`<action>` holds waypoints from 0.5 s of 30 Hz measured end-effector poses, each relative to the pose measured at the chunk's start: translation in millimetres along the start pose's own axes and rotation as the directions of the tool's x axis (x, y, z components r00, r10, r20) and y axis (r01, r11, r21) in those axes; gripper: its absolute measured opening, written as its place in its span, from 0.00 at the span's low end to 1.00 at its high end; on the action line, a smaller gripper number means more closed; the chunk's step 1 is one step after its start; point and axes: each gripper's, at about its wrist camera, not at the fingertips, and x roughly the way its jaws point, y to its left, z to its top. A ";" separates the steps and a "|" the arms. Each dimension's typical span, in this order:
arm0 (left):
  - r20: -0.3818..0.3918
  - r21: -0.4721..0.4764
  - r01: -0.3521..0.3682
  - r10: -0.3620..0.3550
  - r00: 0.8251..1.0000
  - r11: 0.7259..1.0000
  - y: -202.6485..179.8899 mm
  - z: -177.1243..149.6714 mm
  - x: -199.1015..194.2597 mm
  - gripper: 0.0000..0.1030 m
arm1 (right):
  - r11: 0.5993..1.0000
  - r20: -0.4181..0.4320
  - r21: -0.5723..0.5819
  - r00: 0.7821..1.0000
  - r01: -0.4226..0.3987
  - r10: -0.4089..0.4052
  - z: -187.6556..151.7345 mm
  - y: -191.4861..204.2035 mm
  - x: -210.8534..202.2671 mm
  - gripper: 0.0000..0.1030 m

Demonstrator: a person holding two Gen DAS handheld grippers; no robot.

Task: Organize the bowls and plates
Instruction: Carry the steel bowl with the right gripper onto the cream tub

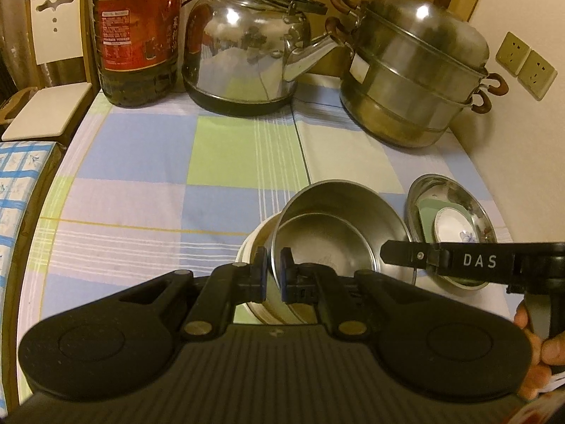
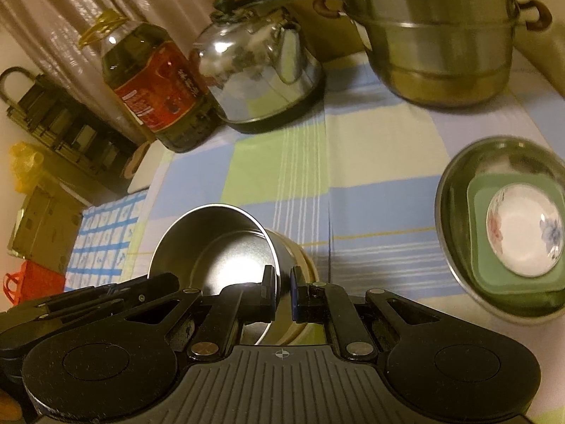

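So both grippers are clamping the same steel bowl (image 1: pixel 332 226) right now: the left gripper (image 1: pixel 272 268) is pinching its near rim, and the right gripper (image 2: pixel 282 291) is pinching the rim on the other side. That bowl is sitting tilted inside a cream bowl (image 1: pixel 251 247), low on the checked bench (image 1: pixel 141 162), around 6 o'clock in both wrist views. Over at 3 o'clock a steel basin (image 2: pixel 455 190) is holding a green square plate (image 2: pixel 476 219) with a flowery white saucer (image 2: pixel 522 233) on top. Up at 12 o'clock a kettle (image 1: pixel 243 49) is standing between an oil bottle (image 1: pixel 137 35) and a stacked steamer pot (image 1: pixel 416 74).
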 end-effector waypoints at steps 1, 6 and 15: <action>-0.003 0.001 -0.002 0.002 1.000 1.000 0.6 0.5 2.4 0.05 | 1.000 -0.006 0.012 1.000 0.001 -0.001 0.6 -0.8 1.8 0.08; -0.015 0.008 -0.013 0.013 1.000 1.000 3.0 3.4 11.9 0.05 | 0.999 -0.021 0.041 1.000 0.004 -0.003 3.1 -2.8 9.2 0.09; -0.047 0.007 -0.011 0.011 0.999 1.000 6.2 1.6 24.9 0.06 | 0.998 -0.051 0.063 0.998 0.024 -0.021 1.2 -6.2 20.6 0.09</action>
